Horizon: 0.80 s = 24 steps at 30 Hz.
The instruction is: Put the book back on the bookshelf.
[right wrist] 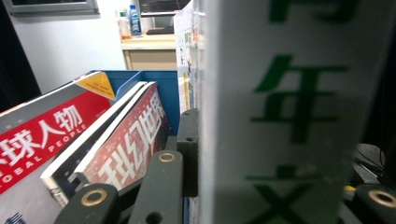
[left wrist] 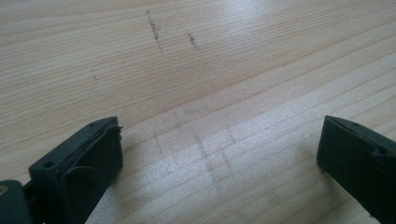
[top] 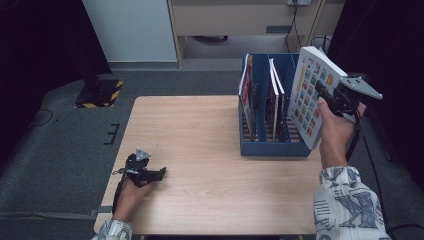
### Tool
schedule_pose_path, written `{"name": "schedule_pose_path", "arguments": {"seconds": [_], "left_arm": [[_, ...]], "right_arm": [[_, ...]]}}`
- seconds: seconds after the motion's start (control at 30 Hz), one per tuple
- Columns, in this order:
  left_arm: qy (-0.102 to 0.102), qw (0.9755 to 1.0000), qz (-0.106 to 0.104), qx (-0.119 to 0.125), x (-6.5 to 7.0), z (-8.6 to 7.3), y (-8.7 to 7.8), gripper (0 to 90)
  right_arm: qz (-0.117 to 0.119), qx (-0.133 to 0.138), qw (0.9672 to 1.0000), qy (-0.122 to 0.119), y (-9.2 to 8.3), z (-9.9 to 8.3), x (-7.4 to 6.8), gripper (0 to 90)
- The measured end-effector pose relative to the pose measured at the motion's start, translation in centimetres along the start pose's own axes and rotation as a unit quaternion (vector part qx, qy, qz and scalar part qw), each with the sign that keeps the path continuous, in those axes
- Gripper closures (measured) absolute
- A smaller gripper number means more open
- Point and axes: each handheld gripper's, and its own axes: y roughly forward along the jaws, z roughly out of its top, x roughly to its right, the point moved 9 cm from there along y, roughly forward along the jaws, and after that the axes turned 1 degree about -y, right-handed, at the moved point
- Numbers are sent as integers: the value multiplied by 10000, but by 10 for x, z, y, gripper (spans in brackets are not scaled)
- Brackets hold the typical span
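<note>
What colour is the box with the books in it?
The box is blue. You see it best in the high view, at the right of the table.

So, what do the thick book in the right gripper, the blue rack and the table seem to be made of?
The thick book: paper, with a printed cover that looks fairly smooth; a white page block shows at its top edge. The blue rack: probably moulded plastic, in one even matte colour with slatted dividers. The table: pale wood or a wood-look laminate, with straight grain lines and a few dark scuffs.
</note>
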Motion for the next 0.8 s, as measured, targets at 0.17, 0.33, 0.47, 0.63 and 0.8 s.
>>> {"name": "schedule_pose_path", "arguments": {"seconds": [0.17,0.33,0.47,0.63,0.8], "left_arm": [[2,10000,0,-1,0,0,0,0],[1,10000,1,-2,0,0,0,0],[1,10000,1,-1,0,0,0,0],[-10,10000,12,-1,0,0,0,0],[-22,10000,16,6,0,0,0,0]], "right_arm": [[-71,-46,9999,77,8,-2,2,741],[-91,12,9999,86,14,-1,1,740],[-108,-14,9999,121,19,2,2,740],[-128,57,9998,125,25,10,2,740],[-160,45,9997,181,33,11,1,740]]}}
